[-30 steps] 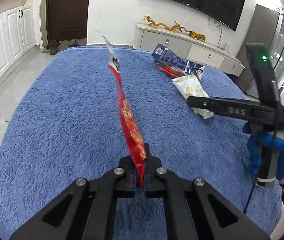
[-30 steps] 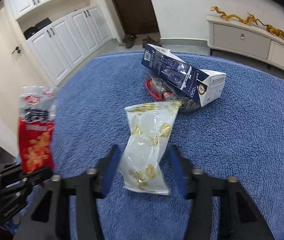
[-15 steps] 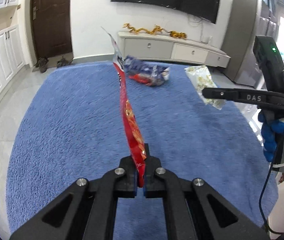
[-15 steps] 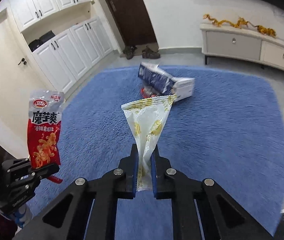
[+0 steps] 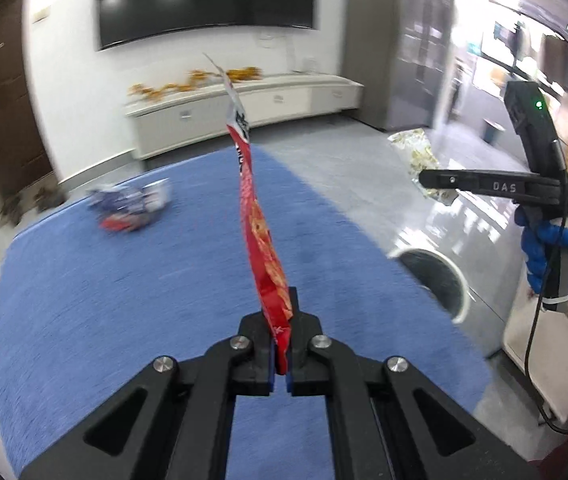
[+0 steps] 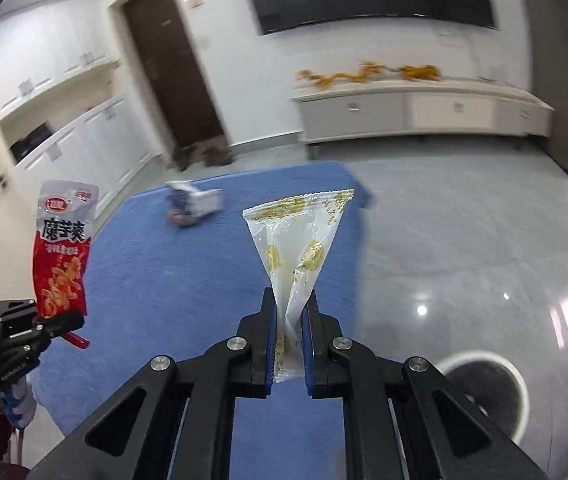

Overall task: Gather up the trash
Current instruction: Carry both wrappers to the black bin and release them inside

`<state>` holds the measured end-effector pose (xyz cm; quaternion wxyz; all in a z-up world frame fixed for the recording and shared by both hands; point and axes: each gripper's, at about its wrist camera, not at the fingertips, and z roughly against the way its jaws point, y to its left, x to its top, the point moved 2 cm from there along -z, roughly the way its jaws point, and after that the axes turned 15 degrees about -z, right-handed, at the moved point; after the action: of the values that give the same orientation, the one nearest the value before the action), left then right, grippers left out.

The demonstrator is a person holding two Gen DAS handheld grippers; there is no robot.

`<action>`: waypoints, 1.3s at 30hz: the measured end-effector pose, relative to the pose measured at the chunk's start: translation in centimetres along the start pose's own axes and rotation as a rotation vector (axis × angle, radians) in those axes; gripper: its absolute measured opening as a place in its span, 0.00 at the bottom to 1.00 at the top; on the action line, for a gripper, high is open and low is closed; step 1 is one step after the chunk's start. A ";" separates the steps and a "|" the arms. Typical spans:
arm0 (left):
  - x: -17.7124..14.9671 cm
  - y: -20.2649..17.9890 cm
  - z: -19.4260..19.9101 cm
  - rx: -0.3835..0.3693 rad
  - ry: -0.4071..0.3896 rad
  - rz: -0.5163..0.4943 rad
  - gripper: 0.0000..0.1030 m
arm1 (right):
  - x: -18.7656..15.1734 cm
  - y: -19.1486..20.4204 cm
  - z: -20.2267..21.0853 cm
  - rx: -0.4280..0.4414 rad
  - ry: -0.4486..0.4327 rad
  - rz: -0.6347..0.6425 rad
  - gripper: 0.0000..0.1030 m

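My left gripper (image 5: 280, 344) is shut on a red snack wrapper (image 5: 257, 232) that stands up edge-on from the jaws; the wrapper also shows in the right wrist view (image 6: 63, 256). My right gripper (image 6: 288, 344) is shut on a clear and yellow wrapper (image 6: 300, 240), held upright above the blue rug (image 6: 203, 272). That wrapper also shows in the left wrist view (image 5: 420, 152). A white trash bin with a dark opening (image 6: 484, 388) stands on the grey floor at lower right; it also shows in the left wrist view (image 5: 434, 280).
A blue and white carton with red trash beside it (image 5: 131, 208) lies on the far part of the rug (image 5: 123, 300). A white TV cabinet (image 6: 416, 112) lines the back wall. Shoes lie by a dark door (image 6: 171, 64).
Both grippers have swung right and lifted away from the rug with their wrappers. The carton is now farther off and the trash bin has come into view.
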<state>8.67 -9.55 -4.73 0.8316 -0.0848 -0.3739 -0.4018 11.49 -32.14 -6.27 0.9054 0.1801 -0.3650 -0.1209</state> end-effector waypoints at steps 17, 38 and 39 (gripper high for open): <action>11.3 -22.9 -19.2 -0.407 0.249 -0.287 0.03 | -8.2 -24.5 1.2 -0.246 0.045 -0.417 0.11; 11.5 -26.5 -29.8 -0.489 0.431 -0.247 0.39 | -11.6 -32.4 -5.1 -0.273 0.154 -0.582 0.46; 11.6 -26.2 -29.6 -0.482 0.418 -0.234 0.44 | -11.7 -32.5 -5.1 -0.282 0.155 -0.583 0.46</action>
<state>10.56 -47.00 -21.79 0.7946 -0.1515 -0.0965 -0.5799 3.99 -56.27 -30.37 0.8738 0.1582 -0.2079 -0.4102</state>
